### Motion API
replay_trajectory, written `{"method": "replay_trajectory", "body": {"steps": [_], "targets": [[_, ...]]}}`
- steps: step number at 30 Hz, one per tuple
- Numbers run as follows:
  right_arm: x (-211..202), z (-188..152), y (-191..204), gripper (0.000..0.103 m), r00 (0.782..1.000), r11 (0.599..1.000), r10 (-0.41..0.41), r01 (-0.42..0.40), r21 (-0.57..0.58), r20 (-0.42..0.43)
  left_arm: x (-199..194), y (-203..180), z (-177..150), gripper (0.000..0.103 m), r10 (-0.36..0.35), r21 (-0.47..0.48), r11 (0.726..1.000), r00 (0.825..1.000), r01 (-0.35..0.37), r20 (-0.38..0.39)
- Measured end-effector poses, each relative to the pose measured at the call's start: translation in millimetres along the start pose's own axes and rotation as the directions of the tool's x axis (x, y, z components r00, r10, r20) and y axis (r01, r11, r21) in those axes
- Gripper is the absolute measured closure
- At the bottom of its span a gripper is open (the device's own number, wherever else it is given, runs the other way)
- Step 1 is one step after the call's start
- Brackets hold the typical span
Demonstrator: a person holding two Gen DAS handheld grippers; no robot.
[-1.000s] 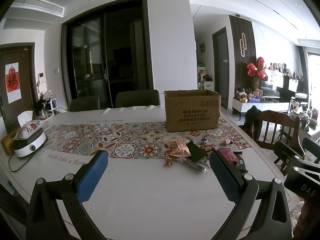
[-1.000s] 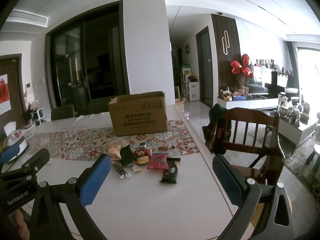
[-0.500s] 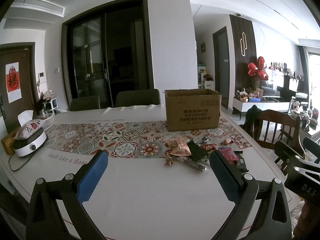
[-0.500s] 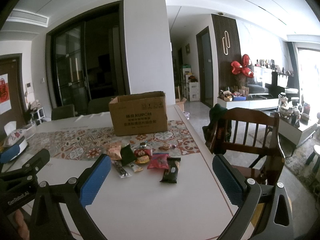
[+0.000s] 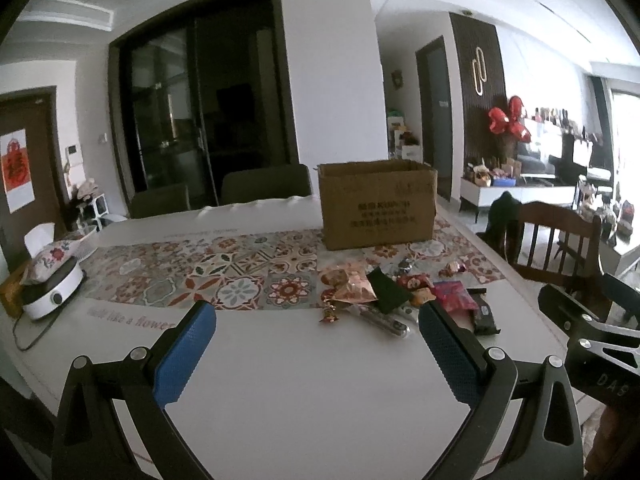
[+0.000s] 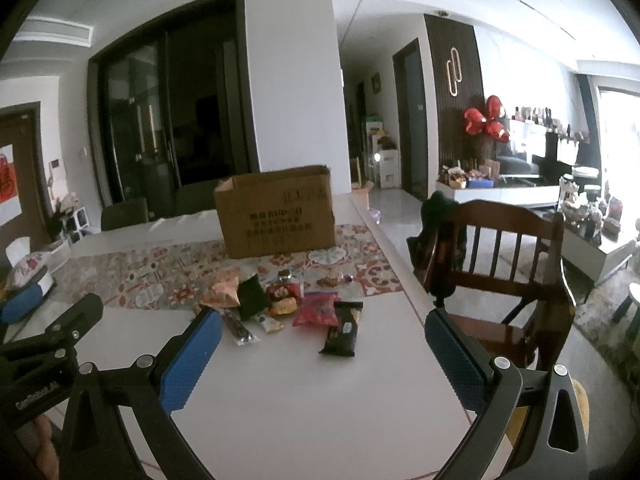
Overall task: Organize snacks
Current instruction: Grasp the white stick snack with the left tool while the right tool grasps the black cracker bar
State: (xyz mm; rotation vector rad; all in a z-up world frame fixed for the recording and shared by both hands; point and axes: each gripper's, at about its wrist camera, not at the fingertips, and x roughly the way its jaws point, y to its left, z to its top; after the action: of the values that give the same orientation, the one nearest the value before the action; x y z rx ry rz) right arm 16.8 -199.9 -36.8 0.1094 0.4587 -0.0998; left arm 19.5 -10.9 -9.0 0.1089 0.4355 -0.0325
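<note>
The cardboard box [image 5: 377, 204] stands open-topped on the counter [image 5: 280, 380]; its inside is hidden. The snacks [image 5: 400, 296] lie heaped just before it, at 1 o'clock beyond the left gripper [image 5: 316, 336] and 11 o'clock beyond the right gripper [image 6: 320, 344]. Both jaws gape wide, empty.

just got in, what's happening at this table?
A person holds both grippers above the table, sorting not yet begun. The left gripper and right gripper have their jaws wide open and empty. A pile of snack packets lies loose in front of the open cardboard box; nothing is being touched.
</note>
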Motion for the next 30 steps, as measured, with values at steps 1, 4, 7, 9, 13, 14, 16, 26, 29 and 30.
{"method": "replay_trajectory", "body": {"steps": [1,4,7,9,13,14,16,26,29,30], "targets": [[4.2,0.6,-1.4,0.001,1.0,1.0,0.003,-0.003,0.002,-0.008,4.8,-2.5,1.1,0.0,-0.006,0.007,1.0,1.0,0.006,-0.006],[18.8,4.2,-7.3,0.001,1.0,1.0,-0.003,0.003,0.013,-0.027,21.8,-10.3,4.2,0.0,-0.031,0.021,0.999,0.999,0.031,-0.028],[34.0,6.7,-12.8,0.001,0.999,1.0,-0.017,0.018,0.024,-0.045,41.4,-15.7,7.5,0.008,-0.053,0.015,0.998,0.997,0.054,-0.062],[46.7,8.0,-15.8,0.001,0.998,0.999,-0.027,0.029,0.029,-0.061,52.6,-19.2,9.5,0.012,-0.065,0.004,0.998,0.994,0.065,-0.083],[71.1,8.1,-17.5,0.001,0.995,0.999,-0.032,0.035,0.027,-0.095,80.3,-26.8,11.8,0.019,-0.09,-0.026,0.996,0.988,0.088,-0.128],[77.8,8.1,-17.8,0.001,0.994,0.999,-0.033,0.035,0.023,-0.106,88.1,-29.0,11.4,0.019,-0.094,-0.032,0.995,0.985,0.09,-0.142],[89.0,7.1,-17.5,0.004,0.991,0.999,-0.032,0.035,0.018,-0.127,100.8,-32.6,9.7,0.023,-0.099,-0.04,0.995,0.981,0.094,-0.17],[144.0,-15.6,-22.2,0.019,0.961,0.999,-0.018,0.028,0.032,-0.277,159.4,-47.4,-6.9,0.037,-0.11,-0.091,0.992,0.945,0.085,-0.309],[156.3,-20.7,-24.0,0.024,0.952,0.999,-0.017,0.029,0.036,-0.305,173.1,-49.3,-10.9,0.043,-0.127,-0.115,0.989,0.933,0.093,-0.337],[160.0,-21.5,-24.4,0.026,0.95,0.999,-0.017,0.03,0.038,-0.312,178.8,-49.5,-13.1,0.045,-0.133,-0.129,0.987,0.926,0.092,-0.353]]}}
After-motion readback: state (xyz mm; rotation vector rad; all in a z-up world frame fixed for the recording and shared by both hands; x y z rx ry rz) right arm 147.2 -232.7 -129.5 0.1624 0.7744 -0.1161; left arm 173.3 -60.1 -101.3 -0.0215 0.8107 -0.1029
